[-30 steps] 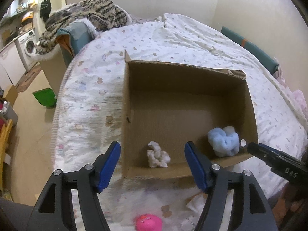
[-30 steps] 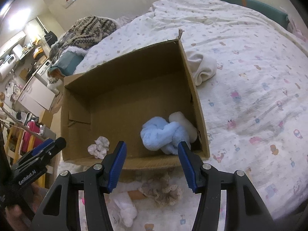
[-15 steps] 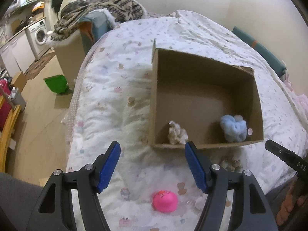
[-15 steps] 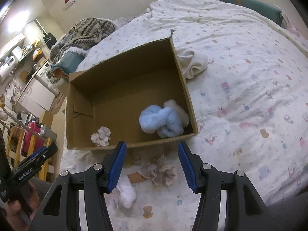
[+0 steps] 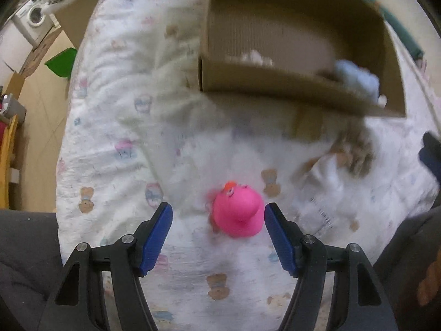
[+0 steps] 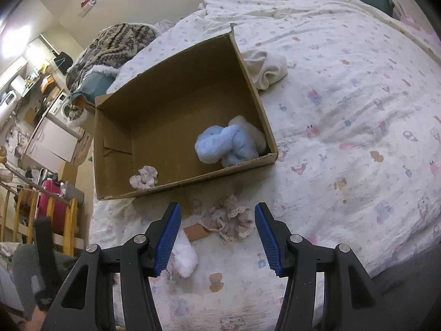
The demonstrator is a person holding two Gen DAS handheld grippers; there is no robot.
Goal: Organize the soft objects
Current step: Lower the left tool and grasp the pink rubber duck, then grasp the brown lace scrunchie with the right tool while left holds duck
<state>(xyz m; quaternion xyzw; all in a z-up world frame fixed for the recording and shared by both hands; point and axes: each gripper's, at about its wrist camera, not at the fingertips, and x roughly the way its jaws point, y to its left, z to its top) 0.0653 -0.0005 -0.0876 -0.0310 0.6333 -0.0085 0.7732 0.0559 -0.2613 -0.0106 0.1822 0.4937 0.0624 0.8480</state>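
Duck (image 5: 237, 211), pink, lies on the printed quilt (image 5: 115, 127) between the blue tips of the left gripper (image 5: 217, 220), whose jaws stand wide apart and touch nothing; bare quilt shows on either side of the toy. In this left wrist view, which is blurred, the gripper points down at the bed. Beyond the toy the box (image 5: 275, 82) rests with its near wall facing the camera. The quilt's left edge drops to the floor (image 5: 35, 104).

From the right wrist, the right gripper (image 6: 217, 229) hangs above the quilt (image 6: 358, 110) in front of the box (image 6: 176, 104), jaws spread and holding nothing. A beige scrunchie (image 6: 231, 219) lies between its tips, just outside the box's near wall, with a white cloth (image 6: 184, 253) by the left tip. Inside the box, a blue plush (image 6: 226, 144) sits in the near right corner and a small scrunchie (image 6: 144, 177) against the near wall at left; most of the floor between them is bare cardboard. A cream cloth (image 6: 264, 69) touches the box's right wall outside. Open quilt stretches to the right.
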